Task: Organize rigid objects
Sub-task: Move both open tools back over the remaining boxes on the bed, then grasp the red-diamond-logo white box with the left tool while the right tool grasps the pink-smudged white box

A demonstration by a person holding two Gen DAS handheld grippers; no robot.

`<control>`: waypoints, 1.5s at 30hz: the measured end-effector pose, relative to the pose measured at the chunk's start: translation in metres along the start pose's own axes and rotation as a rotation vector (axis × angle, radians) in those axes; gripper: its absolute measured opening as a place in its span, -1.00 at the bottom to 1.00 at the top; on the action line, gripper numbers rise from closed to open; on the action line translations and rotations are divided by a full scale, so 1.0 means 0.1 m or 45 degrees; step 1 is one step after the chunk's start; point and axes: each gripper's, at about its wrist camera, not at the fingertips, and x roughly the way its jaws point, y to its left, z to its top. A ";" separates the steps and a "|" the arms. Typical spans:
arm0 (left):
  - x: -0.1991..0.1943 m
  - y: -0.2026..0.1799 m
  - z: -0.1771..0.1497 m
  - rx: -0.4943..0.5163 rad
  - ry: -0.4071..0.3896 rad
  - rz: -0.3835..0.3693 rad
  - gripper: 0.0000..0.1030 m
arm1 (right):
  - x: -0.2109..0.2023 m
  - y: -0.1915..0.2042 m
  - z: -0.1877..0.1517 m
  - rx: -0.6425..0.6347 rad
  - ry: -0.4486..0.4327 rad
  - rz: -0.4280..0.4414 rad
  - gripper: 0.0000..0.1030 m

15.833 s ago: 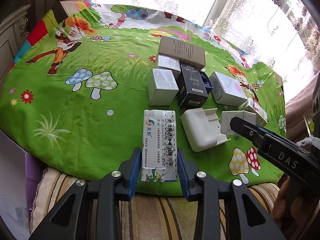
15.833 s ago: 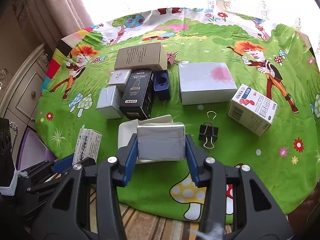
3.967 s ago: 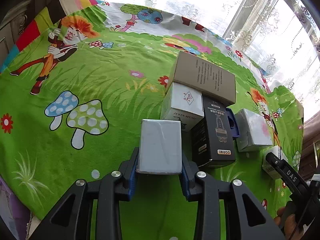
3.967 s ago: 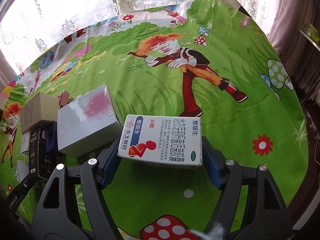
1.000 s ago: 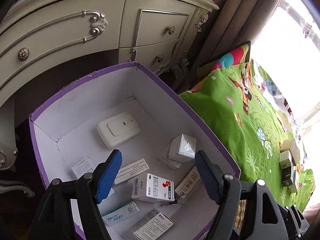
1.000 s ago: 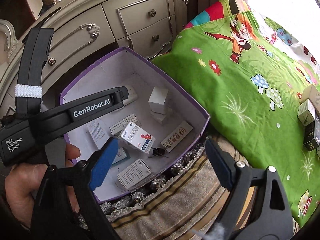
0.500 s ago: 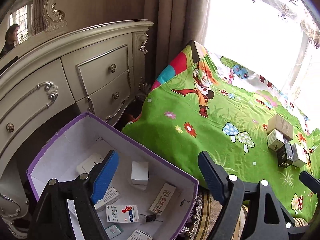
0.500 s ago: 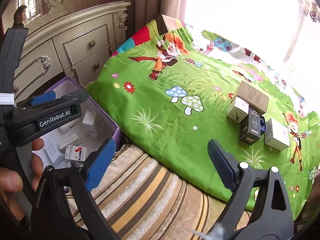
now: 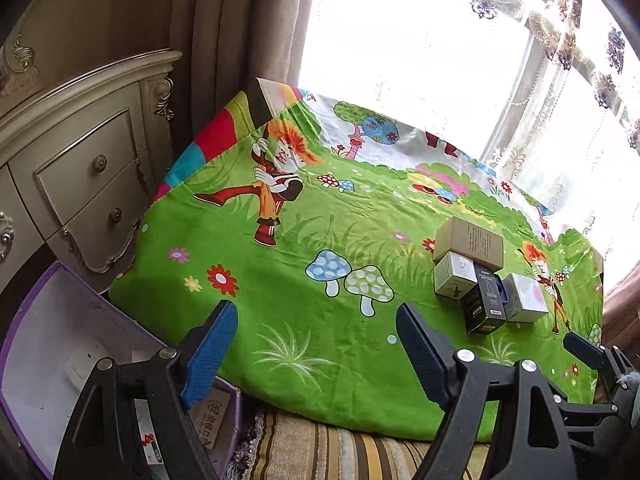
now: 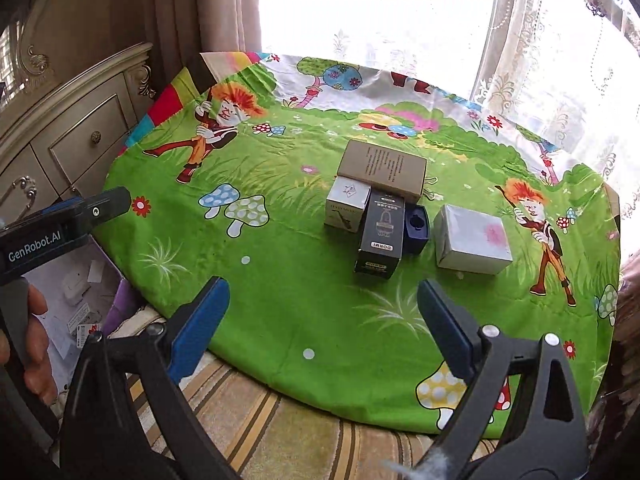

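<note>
Right wrist view: green cartoon cloth [image 10: 280,288] covers the surface, biggest thing in frame, striped cushion edge [image 10: 304,440] below it. Cream dresser [image 10: 68,136] at left, curtained window [image 10: 380,8] behind. Purple-edged cardboard box [image 10: 120,292] sits low at left beside the surface, white inside; small packets and a white device lie in it, labels too small to read. Remaining boxes cluster on the cloth, centre-right: brown carton [image 10: 382,170] at the back, white box with pink smudge [image 10: 472,240] off to the right, black box [image 10: 380,236] in front of the carton, small white box [image 10: 347,203] touching the black one on its left, dark blue holder [image 10: 417,227] tucked against its right side. Right gripper [image 10: 320,328] hangs over the near cloth edge, fingers spread wide with nothing between them, well apart from the cluster. Left gripper [image 9: 312,352] in the left wrist view: fingers spread, nothing between them, half over the purple box [image 9: 52,312] and half over the cloth [image 9: 320,240]. A hand [image 10: 32,344] holds the left gripper at the left edge of the right view. Same cluster [image 9: 480,280] sits far right in the left view.
</note>
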 end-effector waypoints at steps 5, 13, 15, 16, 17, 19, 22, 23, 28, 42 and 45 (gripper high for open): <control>0.12 -0.26 0.05 0.060 0.009 -0.063 0.60 | 0.06 -0.43 0.07 0.104 0.002 -0.047 0.87; 0.33 -0.60 0.18 0.120 0.028 -0.145 0.60 | 0.27 -1.10 0.24 0.279 0.021 -0.074 0.87; 0.37 -0.68 0.21 0.138 0.036 -0.159 0.60 | 0.33 -1.21 0.27 0.312 0.028 -0.079 0.87; 0.40 -0.72 0.23 0.150 0.042 -0.164 0.60 | 0.37 -1.27 0.28 0.329 0.032 -0.074 0.87; 0.43 -0.77 0.24 0.161 0.046 -0.165 0.60 | 0.40 -1.33 0.29 0.347 0.034 -0.069 0.87; 0.50 -0.86 0.28 0.181 0.062 -0.177 0.60 | 0.45 -1.40 0.32 0.365 0.034 -0.062 0.87; 0.62 -0.99 0.33 0.213 0.074 -0.193 0.60 | 0.55 -1.46 0.38 0.363 0.039 -0.073 0.87; 0.66 -1.04 0.34 0.227 0.079 -0.203 0.59 | 0.58 -1.47 0.39 0.361 0.040 -0.078 0.87; 0.90 -1.25 0.36 0.286 0.111 -0.234 0.53 | 0.76 -1.47 0.41 0.321 0.047 -0.064 0.87; 1.37 -1.50 0.26 0.358 0.195 -0.243 0.40 | 1.13 -1.47 0.31 0.246 0.091 -0.124 0.87; 1.46 -1.50 0.24 0.347 0.226 -0.248 0.31 | 1.19 -1.49 0.30 0.244 0.103 -0.123 0.87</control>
